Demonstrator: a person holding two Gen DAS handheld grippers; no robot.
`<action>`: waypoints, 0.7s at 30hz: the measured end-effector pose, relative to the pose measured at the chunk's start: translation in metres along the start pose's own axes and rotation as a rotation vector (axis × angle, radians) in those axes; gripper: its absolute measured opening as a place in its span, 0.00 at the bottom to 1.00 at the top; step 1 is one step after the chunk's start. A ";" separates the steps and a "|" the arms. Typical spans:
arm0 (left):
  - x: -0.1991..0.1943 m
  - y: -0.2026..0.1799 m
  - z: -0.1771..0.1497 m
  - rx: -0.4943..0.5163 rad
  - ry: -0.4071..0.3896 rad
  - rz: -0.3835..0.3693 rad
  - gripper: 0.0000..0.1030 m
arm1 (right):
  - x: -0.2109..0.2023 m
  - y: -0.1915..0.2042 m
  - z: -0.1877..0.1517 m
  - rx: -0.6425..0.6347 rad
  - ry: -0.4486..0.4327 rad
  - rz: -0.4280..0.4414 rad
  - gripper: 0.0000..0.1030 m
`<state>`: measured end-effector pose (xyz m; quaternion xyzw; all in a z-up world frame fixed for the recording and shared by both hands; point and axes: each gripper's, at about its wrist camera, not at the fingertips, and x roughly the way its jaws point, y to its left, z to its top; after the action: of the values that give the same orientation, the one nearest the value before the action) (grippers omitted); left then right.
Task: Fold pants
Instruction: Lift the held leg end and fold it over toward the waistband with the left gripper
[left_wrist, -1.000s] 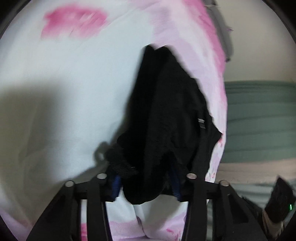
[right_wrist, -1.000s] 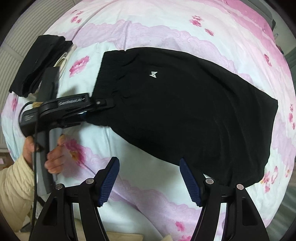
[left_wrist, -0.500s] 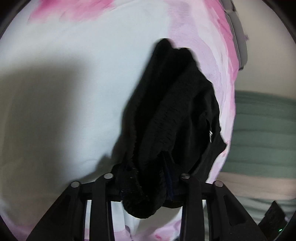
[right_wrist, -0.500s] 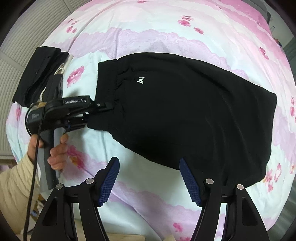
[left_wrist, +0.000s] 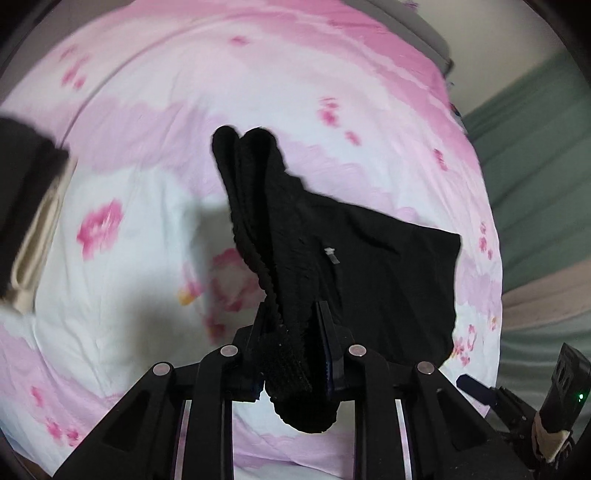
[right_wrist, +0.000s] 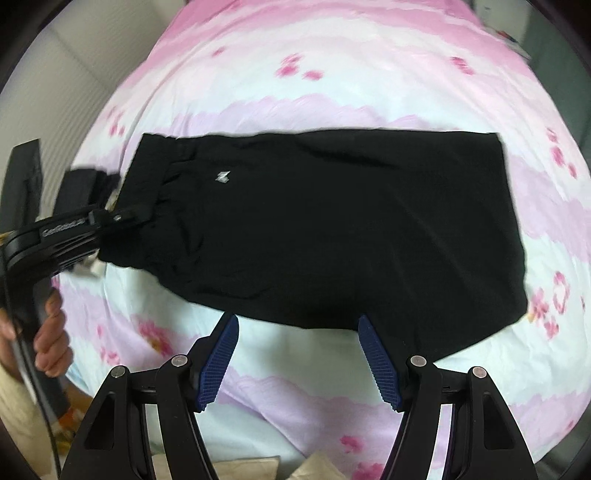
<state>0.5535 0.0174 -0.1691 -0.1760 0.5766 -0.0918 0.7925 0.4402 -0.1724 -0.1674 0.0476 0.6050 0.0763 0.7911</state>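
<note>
While a second ago the waistband sat lower, left gripper (left_wrist: 291, 354), clamped on it, now lifts the pants (right_wrist: 325, 229) off the bedspread (right_wrist: 332, 74); right gripper (right_wrist: 299, 354) hovers spread, empty—fold beginning.

Black pants (right_wrist: 314, 229): lying spread across a pink-and-white floral bed cover (right_wrist: 332, 74), already folded into a broad, roughly rectangular block. Ribbed elastic waistband (left_wrist: 266, 229) sitting at one end, bunching and lifting off the cover where the left claw (left_wrist: 291, 354) is pinching it. Small white logo (right_wrist: 222, 177) showing near the waistband. Remaining fabric lying flat, lightly creased.
</note>
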 end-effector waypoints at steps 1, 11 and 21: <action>-0.006 -0.002 -0.006 0.029 0.000 0.012 0.23 | -0.006 -0.007 -0.001 0.013 -0.018 -0.001 0.66; -0.003 -0.163 -0.006 0.344 -0.023 0.098 0.22 | -0.080 -0.097 -0.015 0.140 -0.229 -0.036 0.66; 0.095 -0.289 -0.014 0.435 0.081 0.163 0.20 | -0.114 -0.204 -0.067 0.280 -0.272 -0.071 0.66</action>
<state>0.5868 -0.2844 -0.1454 0.0499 0.5868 -0.1565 0.7929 0.3598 -0.3943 -0.1112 0.1456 0.4987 -0.0434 0.8534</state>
